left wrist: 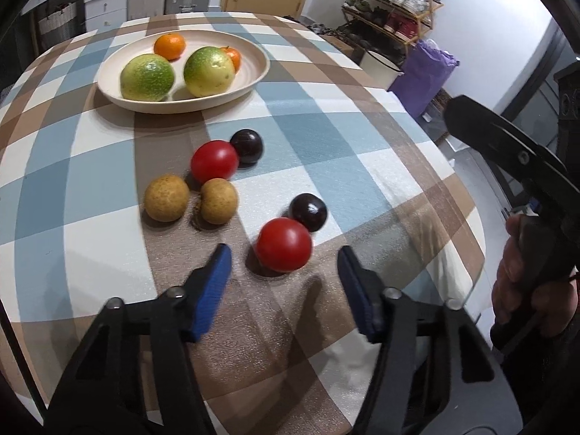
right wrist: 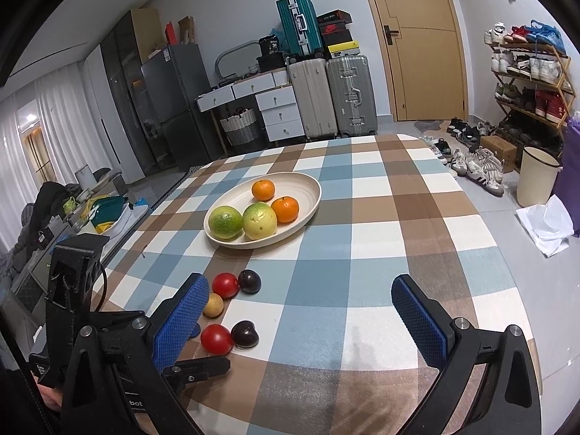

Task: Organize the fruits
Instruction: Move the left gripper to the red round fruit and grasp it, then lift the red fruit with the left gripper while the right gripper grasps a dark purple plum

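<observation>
A cream oval bowl (left wrist: pixel 253 72) at the back of the table holds two green citrus fruits (left wrist: pixel 146 77) and two oranges (left wrist: pixel 169 45). Loose on the checked cloth lie two red tomatoes, two dark plums (left wrist: pixel 308 212) and two tan round fruits (left wrist: pixel 166 197). My left gripper (left wrist: pixel 283 253) is open around the near tomato (left wrist: pixel 282 244); its blue pads stand a little apart from the fruit on both sides. My right gripper (right wrist: pixel 299 281) hangs wide open over bare cloth, right of the loose fruits, with nothing between its fingers.
The table edge (left wrist: pixel 467 195) curves close on the right. A hand (left wrist: pixel 522 275) holds the right tool there. Beyond the table stand a shoe rack (right wrist: pixel 529 83), a cream bin (right wrist: pixel 536 177), suitcases (right wrist: pixel 333 98) and a door (right wrist: pixel 417 36).
</observation>
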`<state>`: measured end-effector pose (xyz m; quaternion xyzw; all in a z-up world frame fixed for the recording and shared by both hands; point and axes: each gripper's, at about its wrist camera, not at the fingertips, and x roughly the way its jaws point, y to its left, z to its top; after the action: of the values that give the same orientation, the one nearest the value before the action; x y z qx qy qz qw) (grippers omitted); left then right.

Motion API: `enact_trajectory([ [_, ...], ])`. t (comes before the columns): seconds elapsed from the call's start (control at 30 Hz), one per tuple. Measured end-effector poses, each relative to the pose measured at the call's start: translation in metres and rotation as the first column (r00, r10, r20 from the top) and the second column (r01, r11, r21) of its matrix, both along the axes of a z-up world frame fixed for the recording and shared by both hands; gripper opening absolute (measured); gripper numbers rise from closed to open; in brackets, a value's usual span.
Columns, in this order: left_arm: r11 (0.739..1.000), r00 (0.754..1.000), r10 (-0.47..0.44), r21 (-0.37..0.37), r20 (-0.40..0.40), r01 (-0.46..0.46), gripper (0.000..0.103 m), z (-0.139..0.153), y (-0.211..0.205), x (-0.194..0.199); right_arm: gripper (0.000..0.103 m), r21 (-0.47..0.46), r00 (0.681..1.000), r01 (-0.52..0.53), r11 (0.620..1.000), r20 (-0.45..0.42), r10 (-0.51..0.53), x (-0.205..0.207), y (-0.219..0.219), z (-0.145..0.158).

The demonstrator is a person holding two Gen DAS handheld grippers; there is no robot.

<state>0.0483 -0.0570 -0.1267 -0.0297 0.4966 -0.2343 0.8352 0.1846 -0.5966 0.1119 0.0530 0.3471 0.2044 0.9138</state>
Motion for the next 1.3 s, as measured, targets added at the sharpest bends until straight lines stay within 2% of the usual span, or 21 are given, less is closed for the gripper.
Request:
enact_trajectory([
  [0.03,1.0,1.0,-0.011,0.002,0.001,0.011,0.04,0.0,-0.001,-0.001,0.102,0.001,1.0,0.0,1.0,-0.001,0.0,0.0,0.0,0.0],
  [0.07,1.0,1.0,-0.018,0.011,0.008,0.018,0.037,0.0,-0.003,-0.002,0.102,0.0,1.0,0.001,1.0,-0.001,-0.001,0.0,-0.001,0.0],
  [0.1,1.0,1.0,-0.023,0.015,0.018,0.023,0.029,0.0,-0.004,-0.003,0.102,-0.001,1.0,-0.001,1.0,0.0,0.001,0.0,0.0,0.0],
  [0.13,1.0,0.999,-0.03,0.007,0.022,0.03,0.028,0.0,-0.004,-0.004,0.102,-0.002,1.0,-0.004,1.0,0.0,0.004,0.0,0.0,-0.001],
  [0.27,0.999,0.999,-0.031,-0.022,0.032,0.032,0.028,0.002,-0.001,-0.006,0.102,-0.011,1.0,-0.018,1.0,0.003,0.018,-0.003,0.001,-0.002],
  [0.63,0.999,0.997,-0.019,-0.028,0.075,0.021,0.028,0.013,0.012,-0.015,0.102,-0.019,1.0,-0.019,1.0,-0.017,0.018,-0.005,0.003,-0.006],
  [0.87,0.999,0.995,0.008,-0.052,0.095,-0.003,0.028,0.021,0.029,-0.023,0.102,-0.009,0.997,-0.028,1.0,-0.067,0.027,-0.003,0.005,-0.015],
  [1.3,0.994,0.99,0.062,-0.093,0.129,-0.05,0.028,0.036,0.061,-0.039,0.102,-0.08,0.989,-0.073,0.994,-0.134,0.062,0.002,0.028,-0.04],
])
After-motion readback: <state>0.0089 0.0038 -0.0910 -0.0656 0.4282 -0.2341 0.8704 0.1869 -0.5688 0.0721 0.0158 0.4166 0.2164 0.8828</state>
